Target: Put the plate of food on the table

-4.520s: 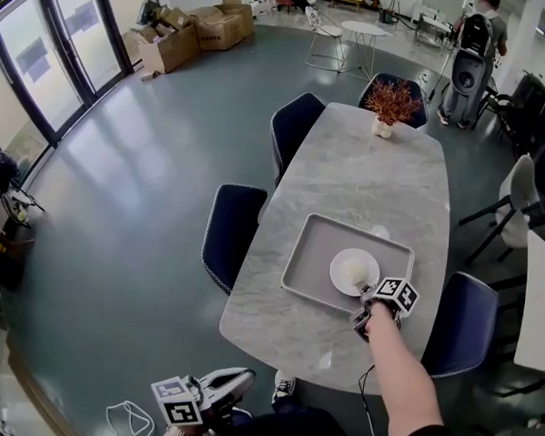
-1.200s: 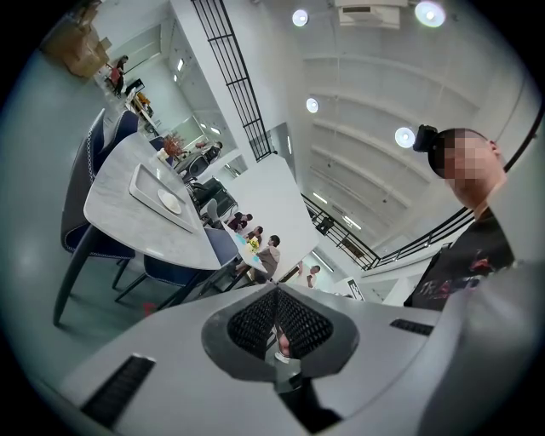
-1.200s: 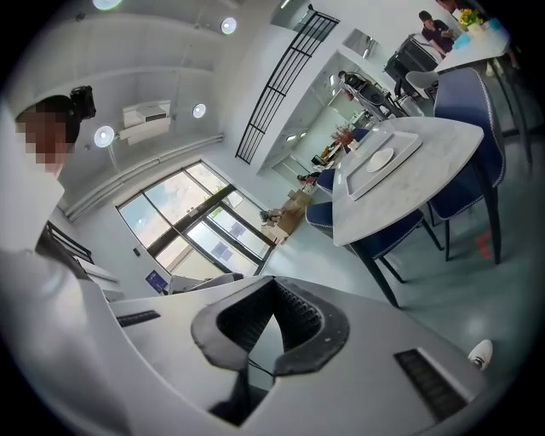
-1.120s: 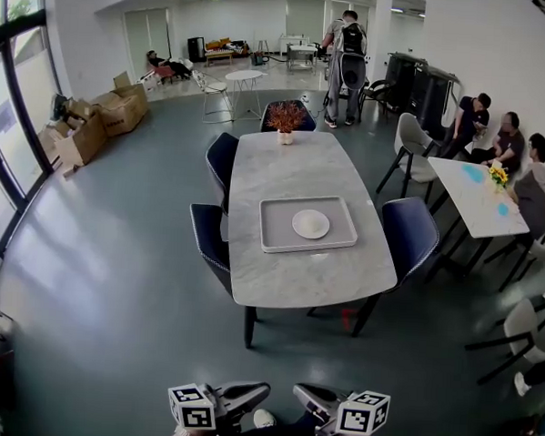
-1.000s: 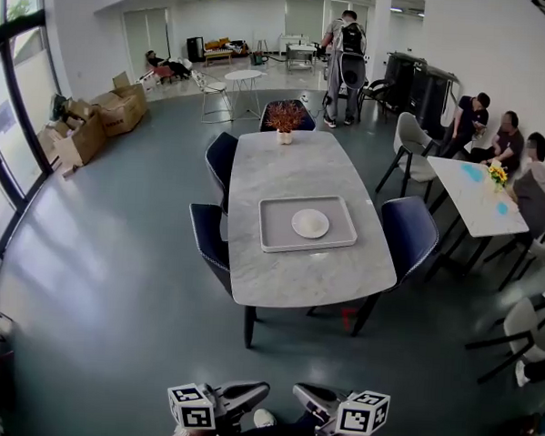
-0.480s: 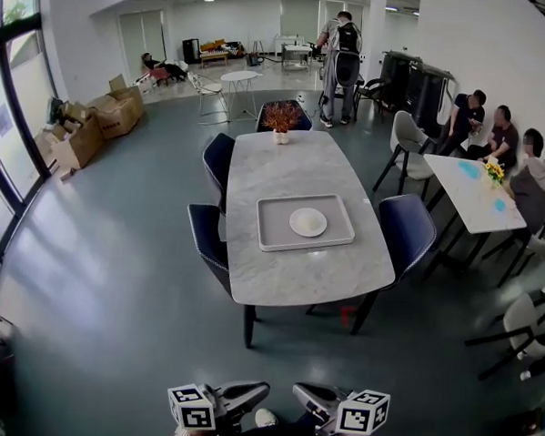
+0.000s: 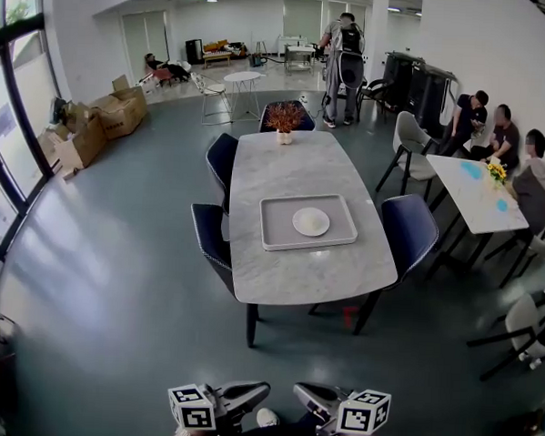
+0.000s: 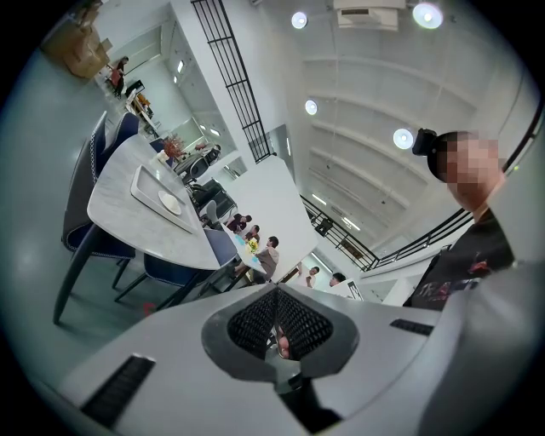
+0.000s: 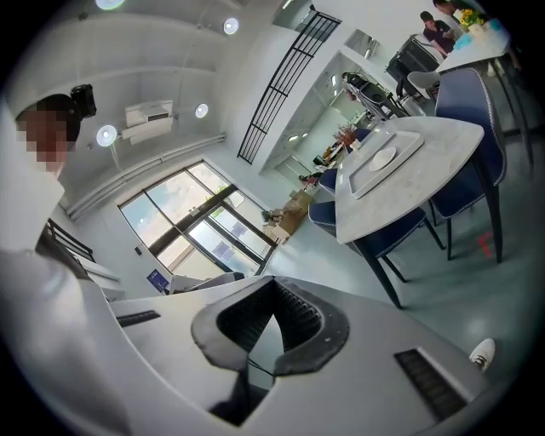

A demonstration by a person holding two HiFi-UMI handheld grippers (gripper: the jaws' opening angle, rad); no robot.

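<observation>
Food on the distant round white plate (image 7: pixel 310 222) cannot be made out; fingers of left gripper (image 7: pixel 262 388) and right gripper (image 7: pixel 300 391) are seen clenched, empty.

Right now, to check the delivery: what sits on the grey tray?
One white plate lies on the tray, right of centre. Food on it is too small to tell; the tray beneath is covered.

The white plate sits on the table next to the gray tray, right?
No. The white plate sits on the gray tray, which is on the table, not next to it. The head view shows this.
</observation>
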